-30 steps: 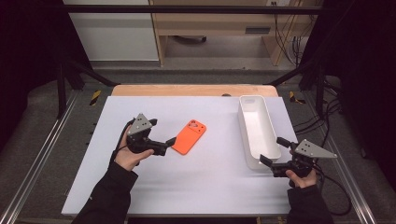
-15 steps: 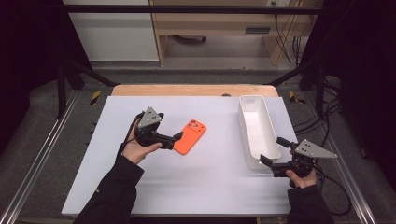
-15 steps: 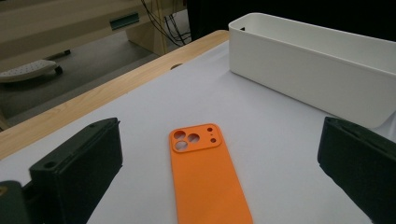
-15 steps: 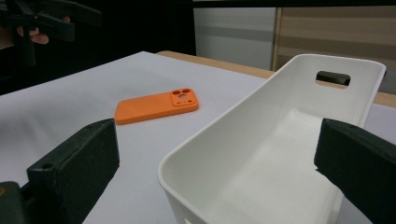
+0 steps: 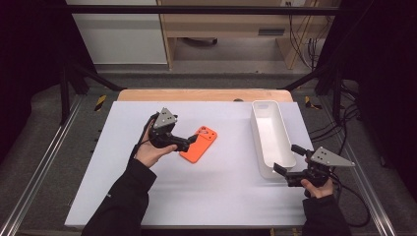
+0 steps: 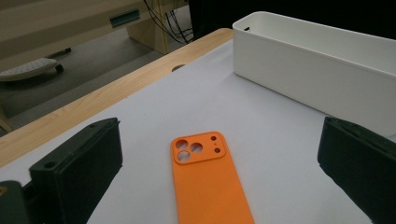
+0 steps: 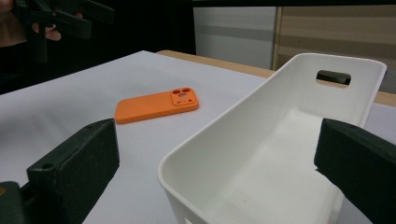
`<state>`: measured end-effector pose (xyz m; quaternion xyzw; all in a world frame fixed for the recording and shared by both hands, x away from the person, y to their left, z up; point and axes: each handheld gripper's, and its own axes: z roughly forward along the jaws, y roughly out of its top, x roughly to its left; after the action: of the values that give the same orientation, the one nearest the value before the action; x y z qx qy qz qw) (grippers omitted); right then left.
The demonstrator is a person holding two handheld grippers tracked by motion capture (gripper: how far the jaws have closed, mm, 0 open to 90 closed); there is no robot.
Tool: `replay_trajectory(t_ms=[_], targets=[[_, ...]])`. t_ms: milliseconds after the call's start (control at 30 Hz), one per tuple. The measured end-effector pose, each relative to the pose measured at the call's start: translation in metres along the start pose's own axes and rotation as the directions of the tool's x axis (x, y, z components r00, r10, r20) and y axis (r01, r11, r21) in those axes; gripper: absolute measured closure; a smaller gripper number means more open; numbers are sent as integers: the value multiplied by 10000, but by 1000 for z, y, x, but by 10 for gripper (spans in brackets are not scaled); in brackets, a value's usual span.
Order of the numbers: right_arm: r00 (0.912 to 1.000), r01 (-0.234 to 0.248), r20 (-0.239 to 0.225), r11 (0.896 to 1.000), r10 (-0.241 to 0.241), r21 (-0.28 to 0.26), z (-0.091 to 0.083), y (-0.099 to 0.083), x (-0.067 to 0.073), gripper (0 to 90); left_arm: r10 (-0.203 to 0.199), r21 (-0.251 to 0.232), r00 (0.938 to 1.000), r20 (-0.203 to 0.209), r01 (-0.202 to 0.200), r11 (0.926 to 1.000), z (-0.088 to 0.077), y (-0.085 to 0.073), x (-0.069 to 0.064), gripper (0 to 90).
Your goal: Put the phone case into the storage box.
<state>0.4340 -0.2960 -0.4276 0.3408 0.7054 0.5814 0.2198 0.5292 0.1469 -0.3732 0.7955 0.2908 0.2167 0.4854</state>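
Where the left gripper [image 5: 189, 141] overlapped the orange phone case [image 5: 199, 144] in the high view, contact could not be confirmed. Both grippers were spread wide and held nothing. The case lay flat on the white table [image 5: 216, 196], left of the white bin [image 5: 272, 137]. Since earlier, the left gripper had been advanced to the case; the right gripper [image 5: 287, 161] was unmoved at the bin's near end.
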Motion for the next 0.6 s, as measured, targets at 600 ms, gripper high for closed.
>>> replay_trajectory(t_ms=[600], targets=[[10000, 55, -32, 10000, -55, 36, 0, 0, 0, 4, -98, 482, 9999, 50, 95, 9988, 31, 13, 5, 0]])
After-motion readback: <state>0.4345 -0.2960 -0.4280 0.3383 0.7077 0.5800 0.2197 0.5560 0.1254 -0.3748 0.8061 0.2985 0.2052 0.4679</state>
